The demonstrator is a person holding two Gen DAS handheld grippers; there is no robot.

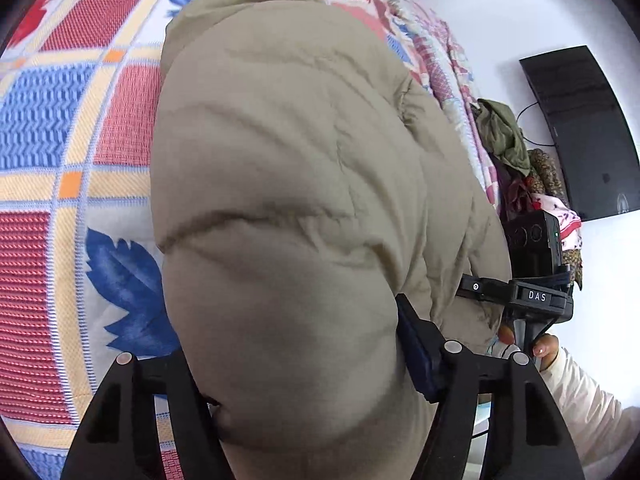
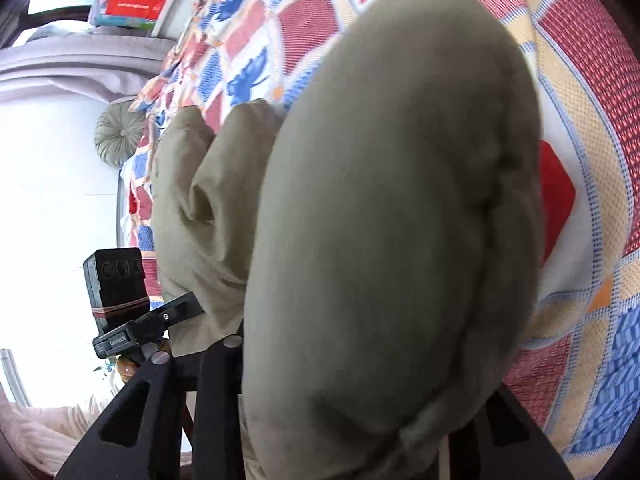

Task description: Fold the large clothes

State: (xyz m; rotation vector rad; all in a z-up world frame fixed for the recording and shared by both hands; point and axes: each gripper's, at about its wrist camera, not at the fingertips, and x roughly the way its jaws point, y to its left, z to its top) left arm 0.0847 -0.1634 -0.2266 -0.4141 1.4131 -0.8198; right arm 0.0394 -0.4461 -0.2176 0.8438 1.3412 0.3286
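A: Left gripper: jaws clamped on a thick roll of the khaki padded jacket. Right gripper: likewise, gripping bulk.

B: Purpose?

A: Probably paired grips keep the hem level for folding. Beyond, the jacket lies on the patchwork bedspread; clothes pile behind.

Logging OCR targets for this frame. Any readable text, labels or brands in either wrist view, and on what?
"DAS": white letters on a label on the black body of the right hand-held gripper, seen in the left wrist view.
Label on the black body of the left hand-held gripper, right wrist view: too blurred to read.
Red box on the grey shelf: print too small to read.
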